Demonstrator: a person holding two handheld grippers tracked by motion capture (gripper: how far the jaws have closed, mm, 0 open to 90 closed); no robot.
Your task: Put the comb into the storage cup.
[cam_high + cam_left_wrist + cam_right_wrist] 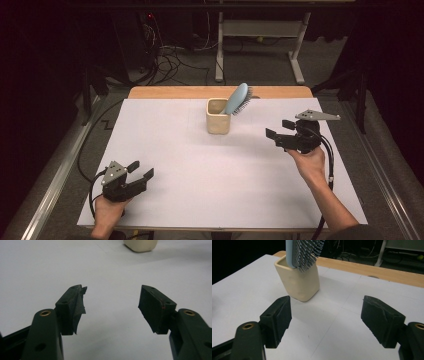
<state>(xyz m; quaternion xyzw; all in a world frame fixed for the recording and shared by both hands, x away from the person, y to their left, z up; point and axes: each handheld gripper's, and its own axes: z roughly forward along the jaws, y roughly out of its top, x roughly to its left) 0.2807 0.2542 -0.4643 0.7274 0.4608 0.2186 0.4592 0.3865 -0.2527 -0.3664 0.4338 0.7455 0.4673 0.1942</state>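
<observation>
**Hairbrush in cup, both grippers open and empty**

Cream square ceramic cup (218, 116) stands upright on the far middle of the table, holding a light-blue plastic hairbrush (238, 99). The brush's handle end is down inside the cup; its head leans out toward the right, bristles facing right.

Right gripper (280, 132) is held up to the right of the cup, near but apart, jaws wide with nothing between them. In the right gripper view the cup (298, 282) and brush (303, 252) sit just beyond the jaws.

Left gripper (140, 170) rests low at the near left, well apart from the cup, jaws spread and empty.

Surface: white sheet (200, 170) over a wooden tabletop (175, 92), whose wood shows along the far edge. Beyond is a dark room with cables on the floor and a grey table frame (300, 60).

The brush handle is hidden inside the cup. In the left gripper view just the cup's base (140, 245) shows, cut off at the top edge.
</observation>
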